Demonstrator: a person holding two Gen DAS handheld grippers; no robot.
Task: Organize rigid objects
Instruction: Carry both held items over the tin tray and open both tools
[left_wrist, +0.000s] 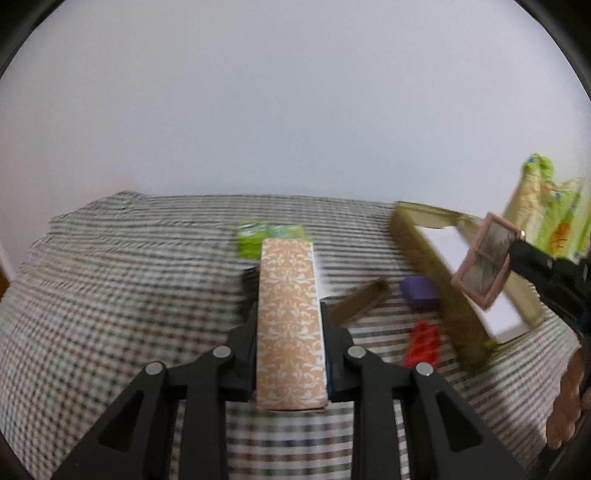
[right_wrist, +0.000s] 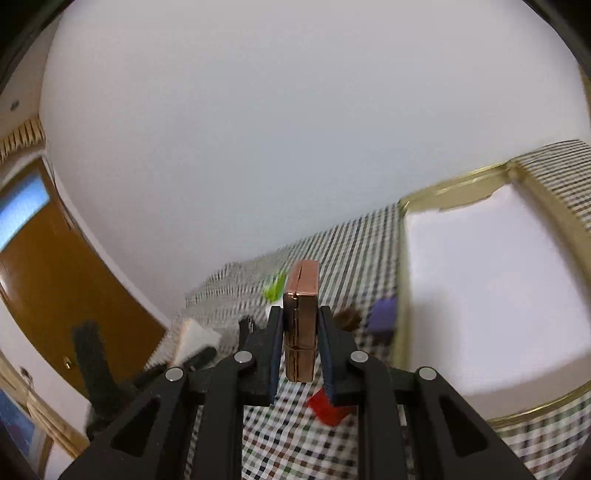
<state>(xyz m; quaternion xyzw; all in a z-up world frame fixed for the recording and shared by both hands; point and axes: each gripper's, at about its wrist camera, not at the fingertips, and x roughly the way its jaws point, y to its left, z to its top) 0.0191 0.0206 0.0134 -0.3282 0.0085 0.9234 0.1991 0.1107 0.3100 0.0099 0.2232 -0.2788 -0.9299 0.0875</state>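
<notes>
From the left wrist, the left gripper (left_wrist: 290, 317) pinches one tall peach box with a white leaf pattern (left_wrist: 290, 325) above the checked cloth (left_wrist: 110, 295). One green packet (left_wrist: 255, 238), one brown stick (left_wrist: 360, 297), one purple block (left_wrist: 419, 291) and one red block (left_wrist: 423, 343) lie near the gold-rimmed white tray (left_wrist: 436, 295) by the cloth's right edge.

From the right wrist, the right gripper (right_wrist: 300, 332) pinches one shut copper-pink flat case (right_wrist: 301, 314) beside that tray (right_wrist: 454, 190).

box (left_wrist: 290, 325): peach damask | compact (right_wrist: 301, 317): copper | cloth (left_wrist: 110, 295): checked | tray (right_wrist: 461, 188): gold rim
</notes>
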